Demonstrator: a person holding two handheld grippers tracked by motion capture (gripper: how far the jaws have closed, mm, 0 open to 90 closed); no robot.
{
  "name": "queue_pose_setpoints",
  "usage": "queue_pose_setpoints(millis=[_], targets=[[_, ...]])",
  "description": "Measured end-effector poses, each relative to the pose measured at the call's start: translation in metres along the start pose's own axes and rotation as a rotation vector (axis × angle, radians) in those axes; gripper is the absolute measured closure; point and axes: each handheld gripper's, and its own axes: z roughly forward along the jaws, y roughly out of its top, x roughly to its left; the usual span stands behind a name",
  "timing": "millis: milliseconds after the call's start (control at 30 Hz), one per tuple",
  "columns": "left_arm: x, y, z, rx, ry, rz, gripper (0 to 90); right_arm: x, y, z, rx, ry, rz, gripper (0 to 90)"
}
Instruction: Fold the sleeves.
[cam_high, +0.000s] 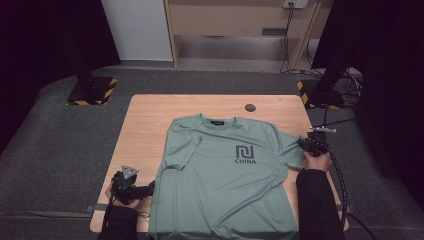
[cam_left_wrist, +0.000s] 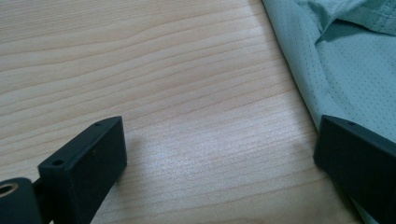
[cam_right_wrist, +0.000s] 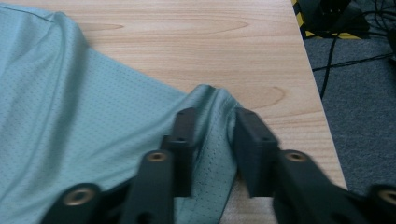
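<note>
On the wooden table (cam_high: 145, 125), a green T-shirt (cam_high: 225, 180) lies flat, face up, collar toward 12 o'clock, hem hanging over the near edge at 6. It covers most of the centre and right of the tabletop. Dark logo (cam_high: 245, 154) with "CHINA" sits on the chest, right of centre. The sleeve (cam_high: 182, 145) on the 9 o'clock side is folded inward onto the body; the 3 o'clock sleeve (cam_high: 289, 145) is spread out toward the table edge.

Left gripper (cam_high: 145, 191) at roughly 8 o'clock, resting low by the shirt's side edge. In the left gripper view its jaws stand wide apart with bare wood between them; one jaw sits at the fabric edge (cam_left_wrist: 299, 88), no grip on it.

Right gripper (cam_high: 303, 144) at 3 o'clock on the sleeve tip. In the right gripper view the jaws are narrowed around a bunched ridge of sleeve fabric (cam_right_wrist: 212, 135), cloth pinched up between them.

Small dark round disc (cam_high: 250, 107) on the wood at 12 o'clock, apart from the collar.
</note>
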Motion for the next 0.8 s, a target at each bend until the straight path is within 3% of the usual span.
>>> queue_pose_setpoints(millis=[100, 167, 333, 500, 667, 800], targets=[[0.000, 0.000, 0.000, 0.000, 0.000, 0.000, 1.5, -0.001, -0.001, -0.001, 0.000, 0.021, 0.032, 84.8], [0.000, 0.000, 0.000, 0.000, 0.000, 0.000, 1.5, -0.001, -0.001, -0.001, 0.000, 0.034, 0.054, 86.6], [0.000, 0.000, 0.000, 0.000, 0.000, 0.000, 1.5, 0.004, 0.001, -0.002, 0.019, 0.014, 0.023, 87.4], [0.000, 0.000, 0.000, 0.000, 0.000, 0.000, 1.5, 0.007, 0.007, -0.015, -0.021, 0.134, 0.035, 87.4], [0.000, 0.000, 0.000, 0.000, 0.002, 0.000, 1.4, 0.020, 0.015, -0.036, -0.066, 0.251, 0.012, 87.1], [0.000, 0.000, 0.000, 0.000, 0.002, 0.000, 1.4, 0.031, 0.022, -0.049, -0.095, 0.316, -0.003, 87.0]])
